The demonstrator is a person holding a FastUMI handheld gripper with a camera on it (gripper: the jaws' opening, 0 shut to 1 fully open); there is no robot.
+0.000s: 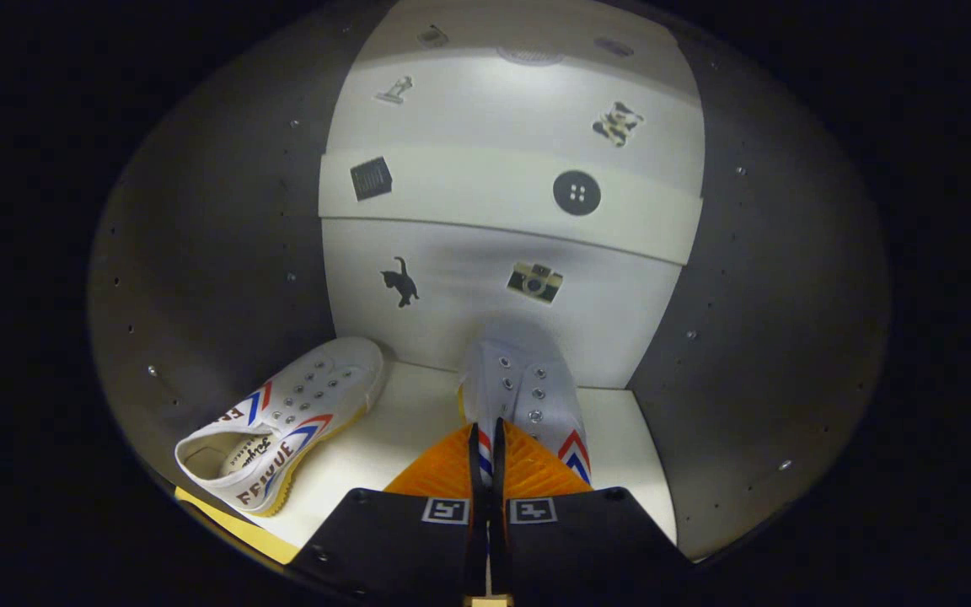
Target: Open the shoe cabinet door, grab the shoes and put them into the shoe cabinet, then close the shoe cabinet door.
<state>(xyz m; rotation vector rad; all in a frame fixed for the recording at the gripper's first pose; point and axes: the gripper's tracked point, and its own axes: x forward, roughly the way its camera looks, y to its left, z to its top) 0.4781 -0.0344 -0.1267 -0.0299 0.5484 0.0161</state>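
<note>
Pinching second shoe (pixel 528 396) by thin edge near heel, gripper (pixel 487 447) fingers nearly together with canvas between. Shoe points toward back wall (pixel 485 278) of shoe cabinet (pixel 224 253), over shelf floor (pixel 401 430). Likely light, soft canvas; collar edge gives fair grip but shoe may swing. White sneaker, metal eyelets, red-blue chevrons. First shoe (pixel 283 421) lies left, tilted, on shelf.

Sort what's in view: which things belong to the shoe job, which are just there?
Job:
hand-held gripper, shut on the second shoe
first shoe, already on the cabinet shelf

Just there:
cat sticker
camera sticker
button sticker
</note>
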